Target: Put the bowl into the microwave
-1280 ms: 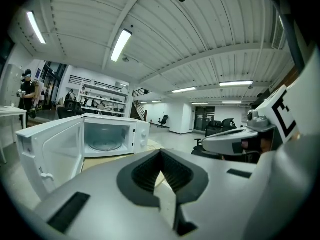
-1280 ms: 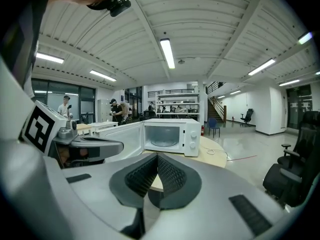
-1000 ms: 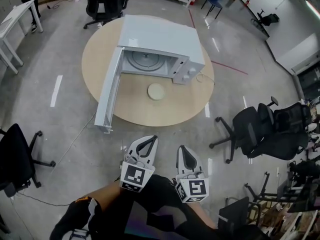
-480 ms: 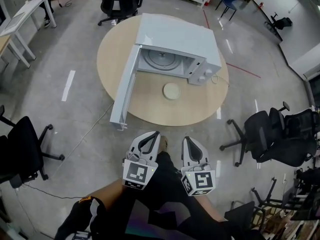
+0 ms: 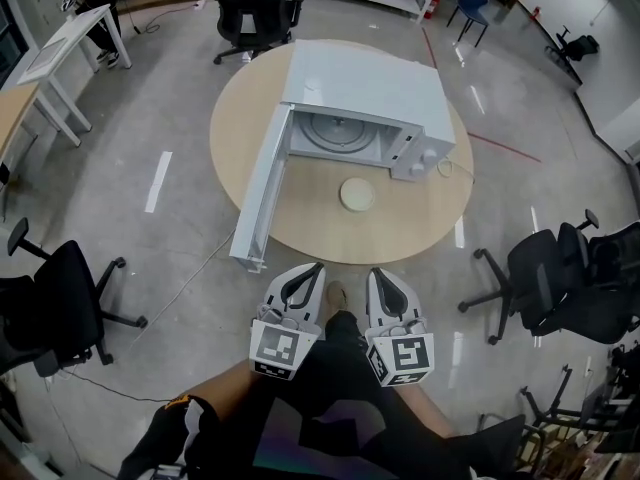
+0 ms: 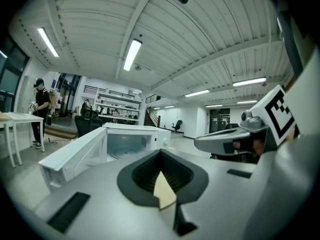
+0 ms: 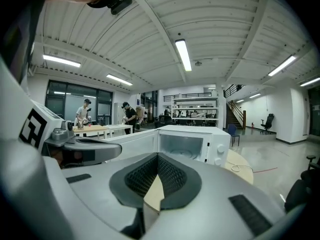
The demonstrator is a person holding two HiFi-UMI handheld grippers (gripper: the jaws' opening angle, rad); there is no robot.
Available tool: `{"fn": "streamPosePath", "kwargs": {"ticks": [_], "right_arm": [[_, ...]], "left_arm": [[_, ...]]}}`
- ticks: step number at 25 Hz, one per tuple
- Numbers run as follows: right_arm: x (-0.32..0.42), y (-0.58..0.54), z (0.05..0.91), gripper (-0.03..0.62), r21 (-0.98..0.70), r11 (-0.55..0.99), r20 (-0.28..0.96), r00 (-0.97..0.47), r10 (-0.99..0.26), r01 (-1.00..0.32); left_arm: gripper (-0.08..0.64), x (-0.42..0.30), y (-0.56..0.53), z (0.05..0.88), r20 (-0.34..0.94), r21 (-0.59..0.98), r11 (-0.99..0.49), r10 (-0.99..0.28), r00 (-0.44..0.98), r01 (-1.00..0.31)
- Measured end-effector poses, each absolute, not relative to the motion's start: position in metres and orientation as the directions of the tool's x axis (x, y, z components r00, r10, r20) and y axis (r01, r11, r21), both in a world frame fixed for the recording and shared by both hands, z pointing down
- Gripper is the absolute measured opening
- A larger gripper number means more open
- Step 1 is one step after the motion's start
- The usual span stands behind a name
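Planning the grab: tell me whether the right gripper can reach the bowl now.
Probably not: the right gripper hangs over the floor, short of the table edge, and the bowl lies farther in. Nothing blocks the path.

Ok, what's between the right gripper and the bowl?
Between right gripper and bowl: only floor and bare table, shown in the head view.

White microwave (image 5: 365, 83), cream bowl (image 5: 357, 194), tan worktop (image 5: 310, 228); black-and-white squares pattern my left hand-held gripper (image 5: 312, 268) and right hand-held gripper (image 5: 375, 273).
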State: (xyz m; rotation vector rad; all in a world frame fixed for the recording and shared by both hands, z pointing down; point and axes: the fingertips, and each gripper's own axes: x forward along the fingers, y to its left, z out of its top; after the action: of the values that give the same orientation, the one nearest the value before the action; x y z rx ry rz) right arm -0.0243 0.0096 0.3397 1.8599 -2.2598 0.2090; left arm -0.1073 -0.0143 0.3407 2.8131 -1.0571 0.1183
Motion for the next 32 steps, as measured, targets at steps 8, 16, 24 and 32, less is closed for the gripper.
{"fn": "streamPosePath", "kwargs": {"ticks": [8, 16, 24, 32], "right_arm": [[0.013, -0.018, 0.349, 0.017, -0.006, 0.187, 0.25, -0.183, -0.951, -0.982], [0.057, -0.069, 0.357, 0.017, -0.035, 0.217, 0.253, -0.219, -0.942, -0.976], [0.083, -0.109, 0.359, 0.017, -0.054, 0.268, 0.254, -0.273, -0.928, -0.962], [0.103, -0.138, 0.373, 0.017, -0.094, 0.315, 0.271, -0.328, -0.905, -0.945]], "left_arm": [[0.048, -0.077, -0.043, 0.347, 0.17, 0.103, -0.725, -0.662, 0.73, -0.681], [0.048, -0.041, -0.087, 0.344, 0.18, 0.082, -0.698, -0.692, 0.699, -0.712], [0.048, -0.015, -0.12, 0.346, 0.201, 0.073, -0.656, -0.728, 0.656, -0.751], [0.048, -0.004, -0.143, 0.353, 0.235, 0.071, -0.592, -0.772, 0.591, -0.803]]}}
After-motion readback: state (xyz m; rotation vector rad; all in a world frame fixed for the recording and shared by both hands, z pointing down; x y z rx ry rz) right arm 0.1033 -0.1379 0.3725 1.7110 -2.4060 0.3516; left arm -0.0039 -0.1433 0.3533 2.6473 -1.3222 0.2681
